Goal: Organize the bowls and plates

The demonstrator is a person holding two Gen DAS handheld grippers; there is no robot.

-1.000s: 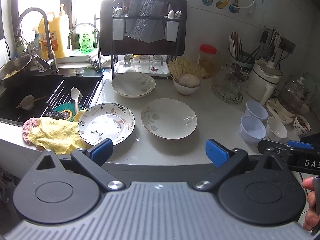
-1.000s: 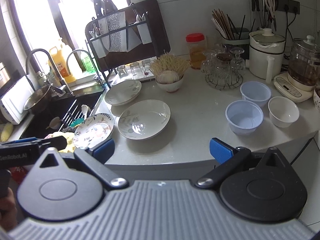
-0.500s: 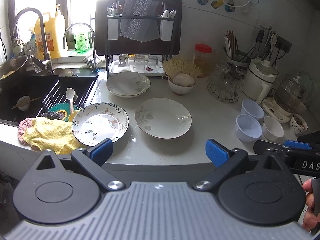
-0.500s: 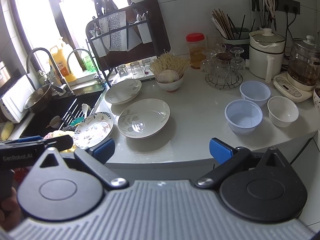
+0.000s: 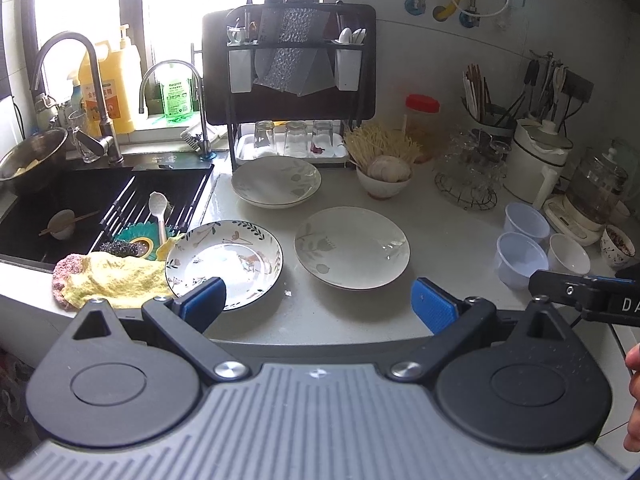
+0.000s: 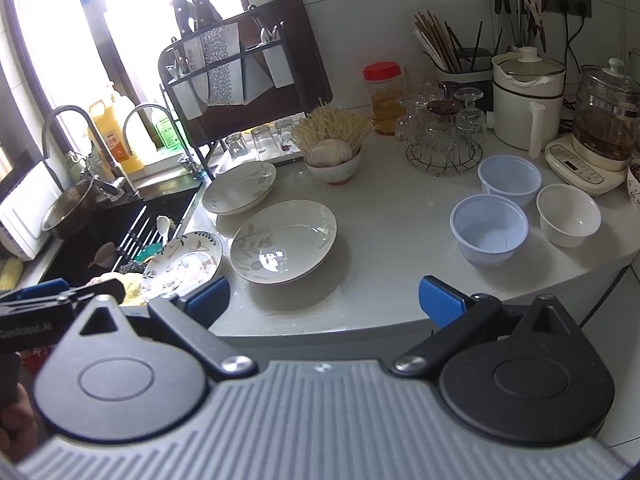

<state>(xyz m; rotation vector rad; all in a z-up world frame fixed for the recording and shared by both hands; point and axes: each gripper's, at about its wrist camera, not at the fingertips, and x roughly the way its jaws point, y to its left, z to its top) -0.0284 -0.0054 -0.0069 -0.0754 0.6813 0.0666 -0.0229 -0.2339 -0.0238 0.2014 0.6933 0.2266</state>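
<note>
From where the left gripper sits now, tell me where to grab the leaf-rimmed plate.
Probably the near rim of the leaf-rimmed plate, approached low from the counter's front edge. It lies flat and shallow, partly on the yellow cloth, which lifts that side's edge.

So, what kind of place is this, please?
Most likely a home kitchen. A black sink with two faucets sits under a window, a knife and utensil rack stands on the countertop, and plates and small bowls lie beside kettles.
</note>
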